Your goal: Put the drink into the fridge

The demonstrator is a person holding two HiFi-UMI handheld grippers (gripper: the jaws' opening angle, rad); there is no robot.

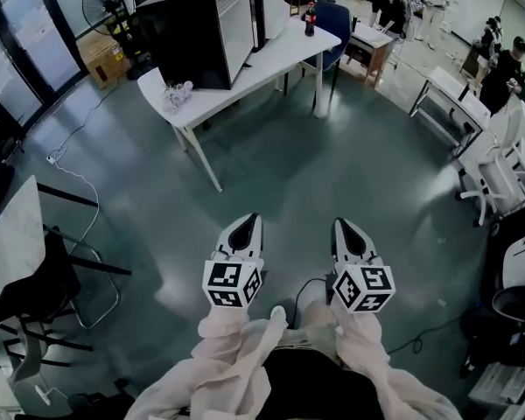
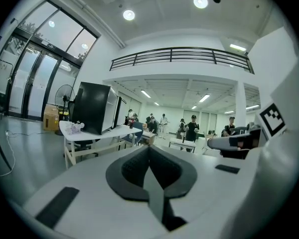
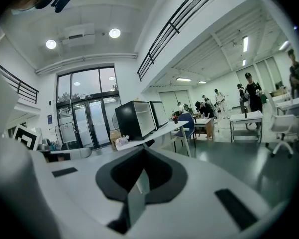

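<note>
A cola bottle (image 1: 310, 18) with a red label stands near the far end of a long white table (image 1: 271, 59). On the same table a black mini fridge (image 1: 197, 29) shows a white inside. Both are several steps away from me. My left gripper (image 1: 251, 220) and right gripper (image 1: 342, 225) hang side by side over the grey floor, both shut and holding nothing. In the left gripper view the fridge (image 2: 92, 114) and the bottle (image 2: 132, 122) lie ahead to the left of the gripper (image 2: 149, 149). The right gripper view shows the fridge (image 3: 134, 119) and the bottle (image 3: 175, 117) beyond the gripper (image 3: 142, 151).
A small pale bundle (image 1: 177, 94) lies on the table's near corner. A blue chair (image 1: 337, 20) stands behind the table; a fan (image 1: 105, 3) and cardboard box (image 1: 101, 55) are to its left. Desks, white chairs (image 1: 490, 178) and people fill the right. A black chair (image 1: 35, 287) is at my left.
</note>
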